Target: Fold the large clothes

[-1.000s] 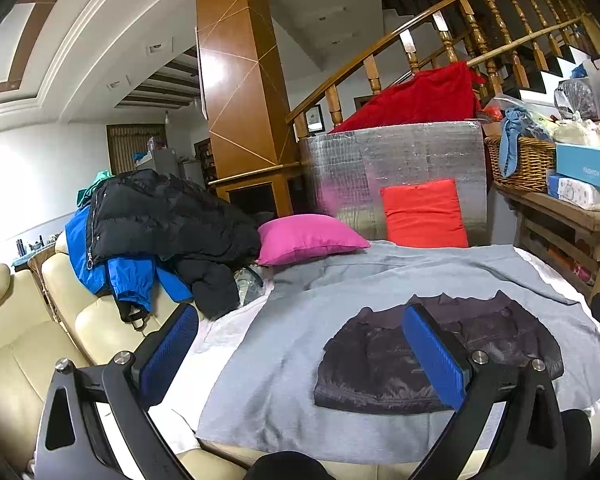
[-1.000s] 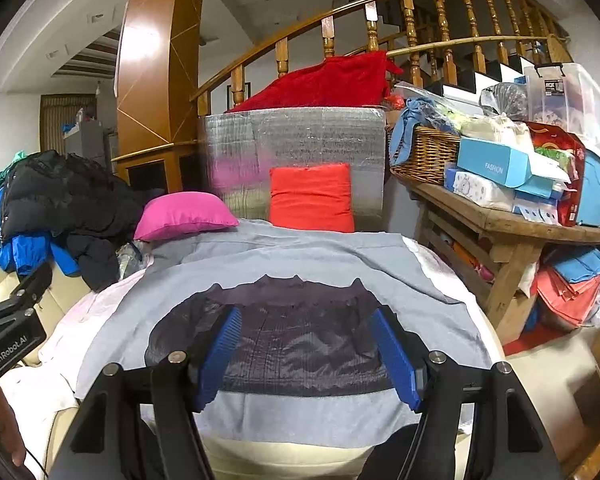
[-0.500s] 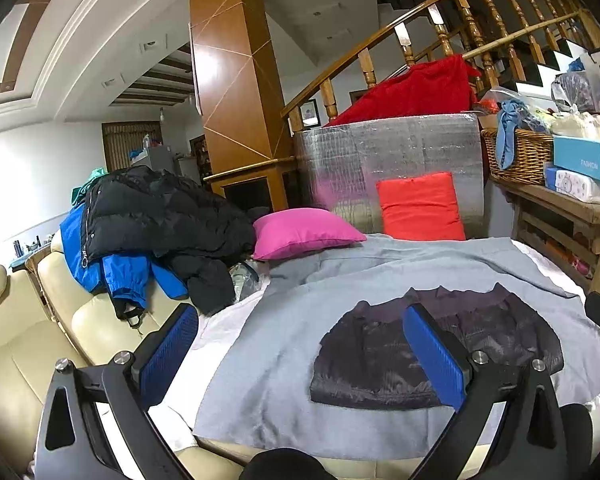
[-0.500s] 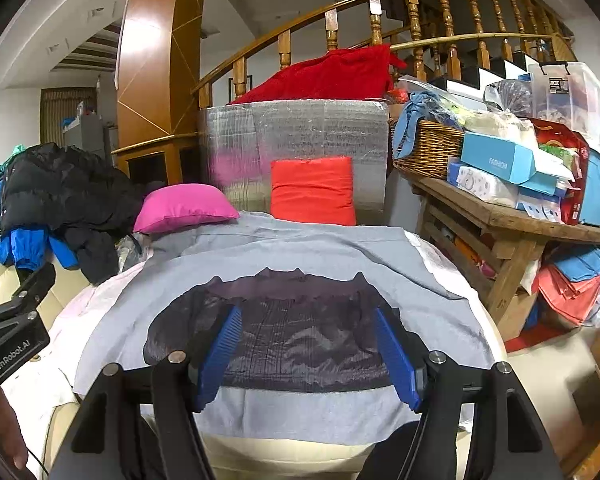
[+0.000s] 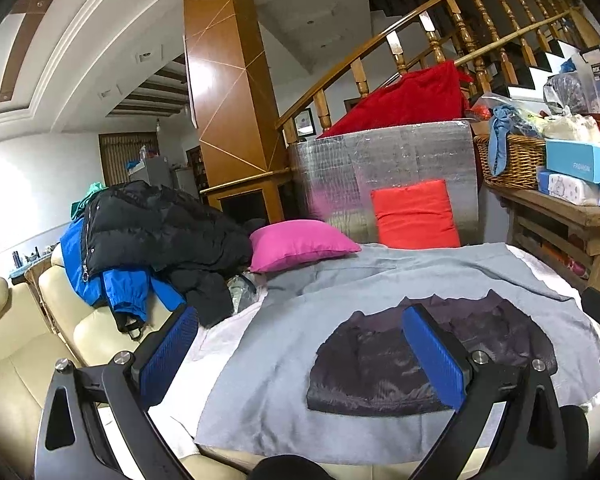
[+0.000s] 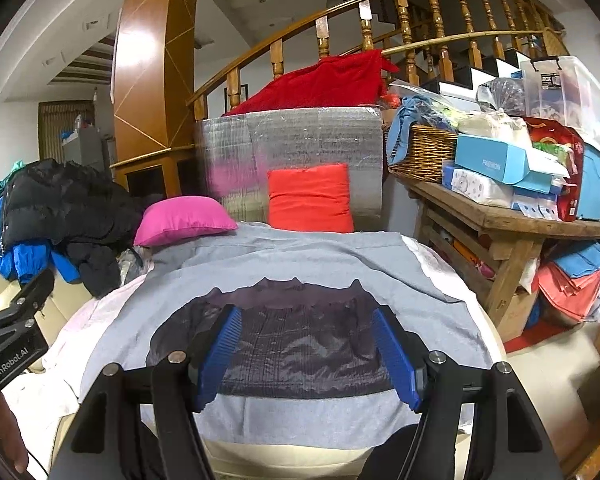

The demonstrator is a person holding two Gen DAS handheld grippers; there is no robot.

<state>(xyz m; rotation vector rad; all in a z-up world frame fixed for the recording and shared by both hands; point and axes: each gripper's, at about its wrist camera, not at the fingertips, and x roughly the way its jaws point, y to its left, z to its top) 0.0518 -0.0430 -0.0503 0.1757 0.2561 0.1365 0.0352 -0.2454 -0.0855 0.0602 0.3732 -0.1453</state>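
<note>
Cluttered living room below a wooden staircase; work surface is a grey blanket (image 6: 308,268) spread over a cream sofa (image 5: 16,364)

- Left gripper (image 5: 300,354): held above the near blanket edge, tilted slightly down, jaws wide, nothing between them
- Right gripper (image 6: 306,354): same low hover, tilted slightly down, jaws wide and empty
- Dark jacket (image 6: 296,340): folded flat on the blanket, at 12 o'clock of the right gripper, 1 o'clock of the left
- Pink pillow (image 5: 300,242), red cushion (image 5: 416,214): at the blanket's far edge, 12 o'clock
- Coat pile (image 5: 156,228): black over blue, 10 o'clock on the sofa back
- Left view only: ceiling mouldings, more of the sofa
- Right view only: clear storage bin (image 6: 564,92), wooden table (image 6: 540,224) with its underside stacks, left gripper's body at 9 o'clock
</note>
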